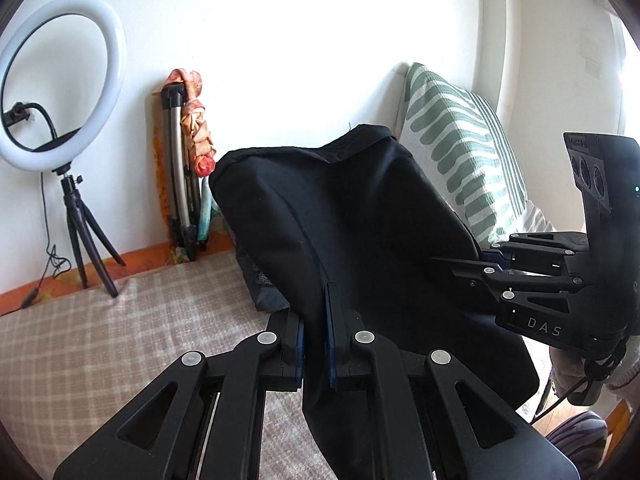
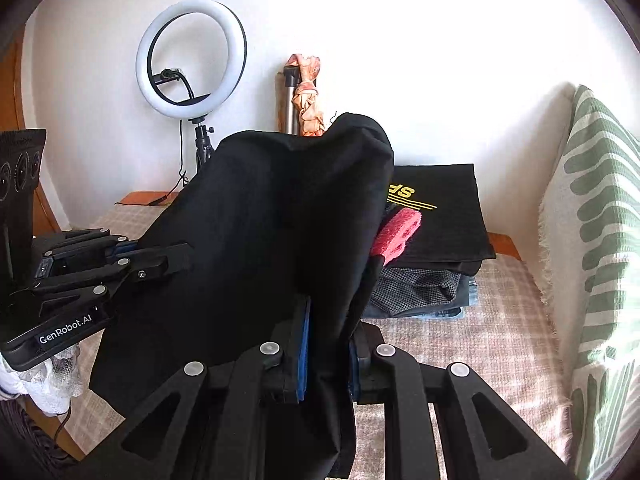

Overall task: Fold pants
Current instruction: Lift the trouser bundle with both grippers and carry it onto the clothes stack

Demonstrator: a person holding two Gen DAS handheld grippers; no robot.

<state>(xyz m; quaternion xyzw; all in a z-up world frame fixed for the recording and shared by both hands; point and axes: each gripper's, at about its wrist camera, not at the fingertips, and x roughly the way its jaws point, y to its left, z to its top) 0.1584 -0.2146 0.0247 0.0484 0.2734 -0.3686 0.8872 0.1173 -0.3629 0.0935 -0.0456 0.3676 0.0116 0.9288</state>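
Black pants [image 1: 360, 216], plain dark fabric, lifted off the checked bed [image 1: 120, 340] and draped in loose folds, pinched at two spots by left tool [image 1: 316, 344] and right tool [image 2: 326, 356].

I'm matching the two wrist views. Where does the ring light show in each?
Left wrist: ring light at far left, beside the black pants.
Right wrist: ring light upper left of centre, above the pants.
Shared landmark: folded tripod against the wall.

Open bed surface [image 2: 460, 344] is left in front; passage behind is blocked by stacked clothes [image 2: 436, 240] and a ring light [image 2: 191, 60].
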